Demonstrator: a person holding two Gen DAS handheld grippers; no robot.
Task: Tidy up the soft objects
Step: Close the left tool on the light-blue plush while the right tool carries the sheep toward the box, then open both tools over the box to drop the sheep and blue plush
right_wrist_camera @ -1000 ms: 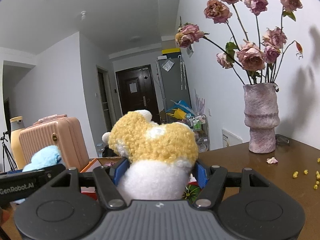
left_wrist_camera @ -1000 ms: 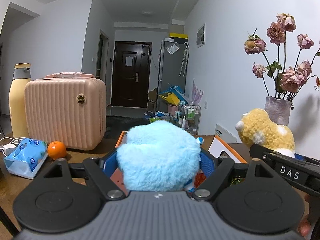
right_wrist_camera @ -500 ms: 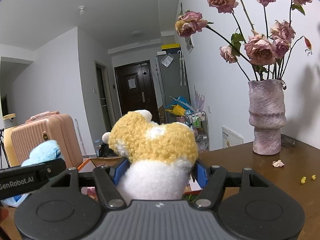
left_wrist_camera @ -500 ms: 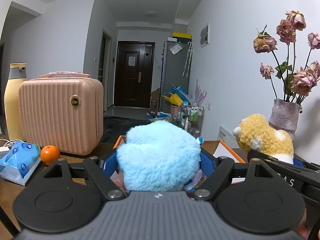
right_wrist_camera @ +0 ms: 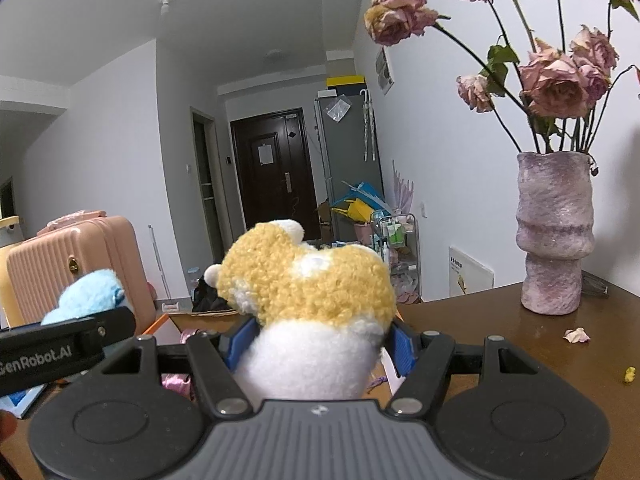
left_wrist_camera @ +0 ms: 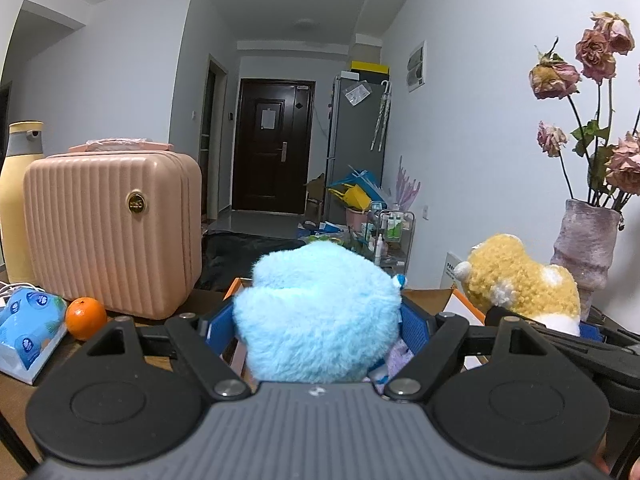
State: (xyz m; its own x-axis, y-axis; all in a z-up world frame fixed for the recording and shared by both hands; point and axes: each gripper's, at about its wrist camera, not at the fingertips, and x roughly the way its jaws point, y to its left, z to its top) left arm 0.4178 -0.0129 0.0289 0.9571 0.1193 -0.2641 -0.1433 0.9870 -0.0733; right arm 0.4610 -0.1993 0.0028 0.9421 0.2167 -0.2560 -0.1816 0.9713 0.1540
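Left gripper (left_wrist_camera: 318,320) clamped on blue plush (left_wrist_camera: 316,316); right gripper (right_wrist_camera: 316,344) clamped on yellow plush (right_wrist_camera: 308,288), both near orange-rimmed box (left_wrist_camera: 464,304).

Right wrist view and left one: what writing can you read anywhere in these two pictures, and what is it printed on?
"GenRobot.AI": white letters on the black side of the left gripper, seen in the right wrist view.
Round gold badge on the pink suitcase: lettering too small to read.
Blue tissue pack: print too blurred.
White card against the wall: marks too small.
Paper on the dark door: unreadable.
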